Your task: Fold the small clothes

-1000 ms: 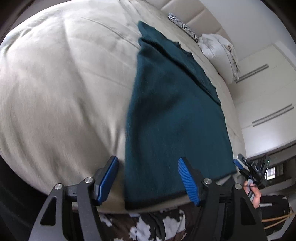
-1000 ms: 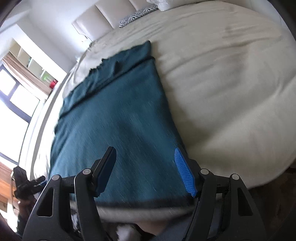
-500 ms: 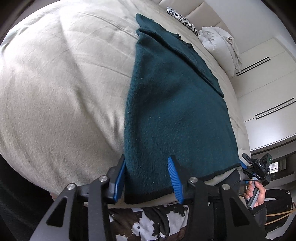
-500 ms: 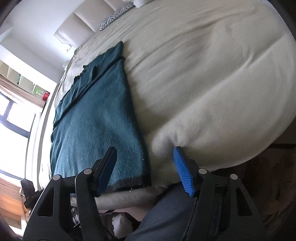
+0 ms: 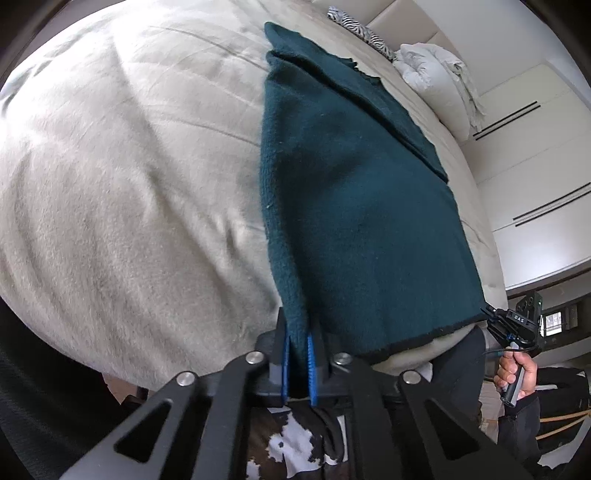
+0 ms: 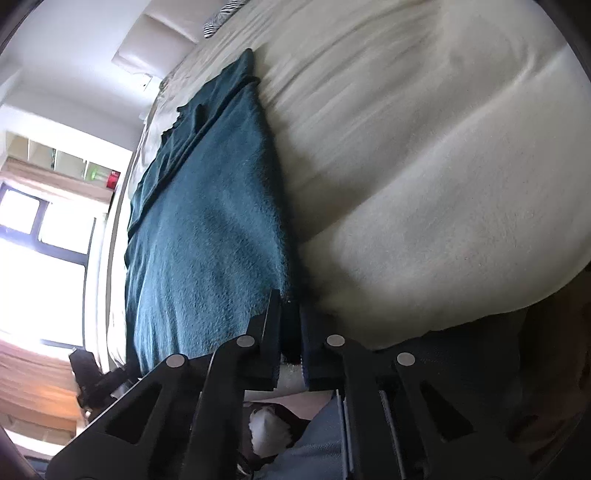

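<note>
- My left gripper (image 5: 297,354) is pinching the near left corner of the dark teal fleece garment (image 5: 354,206); the blue pads (image 5: 311,365) are pressed together with a ridge of the fabric standing up between them.
- My right gripper (image 6: 291,332) is clamped on the near right corner of the same garment (image 6: 207,236), with the dark hem caught between its fingers.
- The garment lies spread flat along the beige bed (image 5: 122,177), running lengthwise away from me, its near hem at the bed's edge.
- At its far end a layer of the fabric is doubled over, giving a raised, uneven edge.
- In the left wrist view my right hand (image 5: 517,373) shows at the lower right, wrapped round the other gripper's handle.
- Farther up the bed I see a crumpled white duvet (image 5: 439,70) and a zebra-striped pillow (image 5: 362,29) by the padded headboard (image 5: 402,26).
- White wardrobe doors (image 5: 535,177) stand beyond the bed on that side.
- In the right wrist view a bright window (image 6: 44,240) lies off to the left.
</note>
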The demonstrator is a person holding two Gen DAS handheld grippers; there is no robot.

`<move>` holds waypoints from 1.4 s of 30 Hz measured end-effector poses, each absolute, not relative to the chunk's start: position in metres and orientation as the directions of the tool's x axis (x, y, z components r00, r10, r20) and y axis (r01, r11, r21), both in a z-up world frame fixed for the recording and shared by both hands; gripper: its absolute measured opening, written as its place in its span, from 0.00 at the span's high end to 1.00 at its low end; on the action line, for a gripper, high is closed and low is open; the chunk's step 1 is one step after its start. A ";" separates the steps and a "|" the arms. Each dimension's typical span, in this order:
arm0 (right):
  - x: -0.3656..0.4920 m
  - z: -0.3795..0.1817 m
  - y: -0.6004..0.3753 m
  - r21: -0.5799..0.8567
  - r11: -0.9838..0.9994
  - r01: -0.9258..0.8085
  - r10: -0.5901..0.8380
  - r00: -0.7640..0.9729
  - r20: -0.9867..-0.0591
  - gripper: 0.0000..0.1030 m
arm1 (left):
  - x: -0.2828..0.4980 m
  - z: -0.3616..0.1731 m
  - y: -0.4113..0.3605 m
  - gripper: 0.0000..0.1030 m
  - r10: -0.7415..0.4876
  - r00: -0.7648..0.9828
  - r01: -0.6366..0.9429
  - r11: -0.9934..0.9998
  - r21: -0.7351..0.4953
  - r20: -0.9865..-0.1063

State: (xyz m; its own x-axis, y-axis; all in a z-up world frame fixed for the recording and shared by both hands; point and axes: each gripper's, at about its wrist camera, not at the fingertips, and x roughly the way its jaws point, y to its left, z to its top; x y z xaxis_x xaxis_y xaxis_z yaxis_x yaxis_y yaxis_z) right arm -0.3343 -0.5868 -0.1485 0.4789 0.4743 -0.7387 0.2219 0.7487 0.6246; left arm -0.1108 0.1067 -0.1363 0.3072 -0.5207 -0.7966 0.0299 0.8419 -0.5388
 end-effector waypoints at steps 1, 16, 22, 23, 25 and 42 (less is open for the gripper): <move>-0.335 -0.145 -0.584 0.630 0.748 0.208 0.482 0.481 -0.732 0.94 | -0.111 -0.134 0.108 0.92 -0.531 0.310 0.033 0.835 -0.549 -0.789; -0.260 -0.056 -0.577 0.841 0.541 0.009 0.603 0.693 -0.395 0.94 | -0.044 -0.060 0.147 0.93 -0.775 0.485 0.034 0.479 -0.877 -0.405; -0.202 -0.047 -0.583 0.852 0.523 0.027 0.563 0.740 -0.369 0.94 | 0.009 -0.053 0.151 0.93 -0.767 0.541 0.009 0.417 -0.909 -0.346; -0.192 -0.048 -0.589 0.857 0.515 0.039 0.555 0.746 -0.368 0.94 | 0.018 -0.054 0.153 0.93 -0.767 0.545 0.001 0.405 -0.914 -0.339; -0.169 -0.052 -0.593 0.867 0.496 0.059 0.545 0.756 -0.363 0.94 | 0.034 -0.057 0.154 0.93 -0.760 0.556 -0.016 0.395 -0.919 -0.336; 0.021 -0.086 -0.578 0.788 0.590 0.177 0.432 0.755 -0.493 0.94 | 0.201 -0.089 0.152 0.93 -0.706 0.581 -0.079 0.446 -0.892 -0.405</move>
State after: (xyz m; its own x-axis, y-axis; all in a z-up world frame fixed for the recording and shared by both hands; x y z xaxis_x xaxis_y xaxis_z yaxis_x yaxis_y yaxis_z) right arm 0.0208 -0.5782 -0.0860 0.7554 0.4315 -0.4931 0.1768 0.5904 0.7875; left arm 0.2007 0.1516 -0.0885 0.5805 -0.7064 -0.4049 -0.0790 0.4460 -0.8915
